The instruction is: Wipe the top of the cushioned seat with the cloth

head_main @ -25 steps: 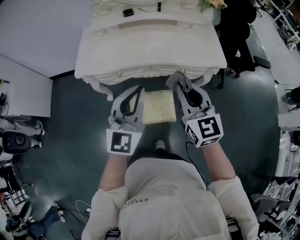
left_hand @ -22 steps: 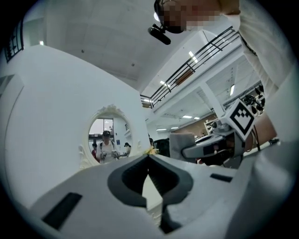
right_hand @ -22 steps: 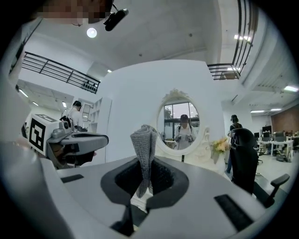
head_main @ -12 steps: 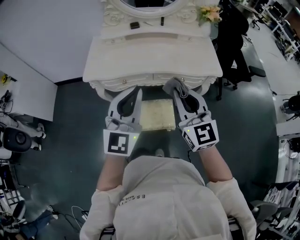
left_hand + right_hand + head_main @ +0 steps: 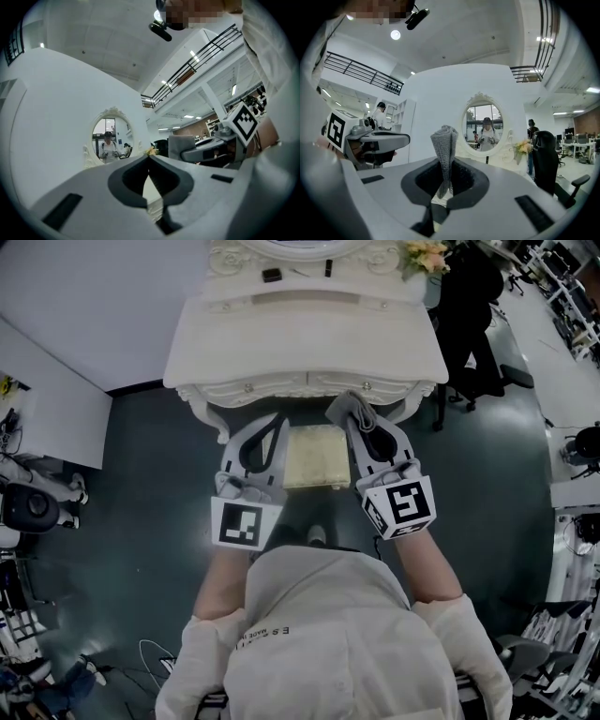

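The cream cushioned seat (image 5: 317, 456) shows in the head view between my two grippers, in front of the white dressing table (image 5: 305, 338). My right gripper (image 5: 352, 411) is raised over the seat's right side, shut on a grey knitted cloth (image 5: 445, 149) that sticks up from between its jaws. The cloth (image 5: 350, 409) also shows at its tip in the head view. My left gripper (image 5: 273, 425) hovers at the seat's left side with its jaws closed together and nothing between them. In the left gripper view my left gripper (image 5: 149, 161) points up at the mirror wall.
An oval mirror (image 5: 483, 125) stands on the dressing table, with flowers (image 5: 424, 254) at its right end and small dark items on top. A black office chair (image 5: 473, 306) stands to the right. A white cabinet (image 5: 47, 399) is to the left. Dark floor surrounds the seat.
The head view has shifted slightly; both grippers keep about the same pose over the seat, the right one still holding the cloth.
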`<control>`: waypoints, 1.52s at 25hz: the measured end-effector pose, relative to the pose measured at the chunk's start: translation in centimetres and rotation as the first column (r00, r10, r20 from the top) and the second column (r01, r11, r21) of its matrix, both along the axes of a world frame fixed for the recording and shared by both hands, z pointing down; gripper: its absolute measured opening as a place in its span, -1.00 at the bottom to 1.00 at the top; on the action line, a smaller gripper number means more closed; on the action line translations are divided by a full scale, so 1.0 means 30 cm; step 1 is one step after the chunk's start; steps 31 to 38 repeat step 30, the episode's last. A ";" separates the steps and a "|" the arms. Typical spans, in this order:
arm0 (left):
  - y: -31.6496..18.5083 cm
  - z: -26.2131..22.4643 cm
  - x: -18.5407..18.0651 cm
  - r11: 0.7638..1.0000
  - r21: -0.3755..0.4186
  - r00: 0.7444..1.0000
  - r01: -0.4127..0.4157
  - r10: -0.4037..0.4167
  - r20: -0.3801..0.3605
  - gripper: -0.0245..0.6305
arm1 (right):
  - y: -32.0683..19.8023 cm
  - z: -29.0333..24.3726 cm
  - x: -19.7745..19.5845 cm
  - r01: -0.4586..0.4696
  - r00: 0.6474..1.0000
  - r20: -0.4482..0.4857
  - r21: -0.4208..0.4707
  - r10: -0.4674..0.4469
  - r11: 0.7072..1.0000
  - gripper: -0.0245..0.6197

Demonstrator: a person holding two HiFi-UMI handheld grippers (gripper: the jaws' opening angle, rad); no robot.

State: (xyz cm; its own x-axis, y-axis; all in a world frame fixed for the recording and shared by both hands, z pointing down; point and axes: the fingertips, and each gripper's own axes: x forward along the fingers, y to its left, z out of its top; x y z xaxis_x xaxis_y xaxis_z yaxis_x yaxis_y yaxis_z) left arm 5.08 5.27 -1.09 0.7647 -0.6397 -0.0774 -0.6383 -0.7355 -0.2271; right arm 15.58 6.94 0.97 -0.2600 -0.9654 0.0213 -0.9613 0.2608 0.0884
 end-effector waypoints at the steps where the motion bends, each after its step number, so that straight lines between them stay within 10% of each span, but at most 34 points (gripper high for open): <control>1: 0.003 0.006 0.002 1.000 -0.003 1.000 0.001 -0.001 0.000 -0.92 | 0.002 0.005 -0.002 0.003 1.000 -0.002 -0.002 -0.003 1.000 -0.83; 38: 0.004 0.009 -0.007 1.000 -0.001 1.000 0.013 -0.013 0.019 -0.92 | 0.011 -0.018 -0.005 -0.004 1.000 0.017 0.041 0.003 0.999 -0.83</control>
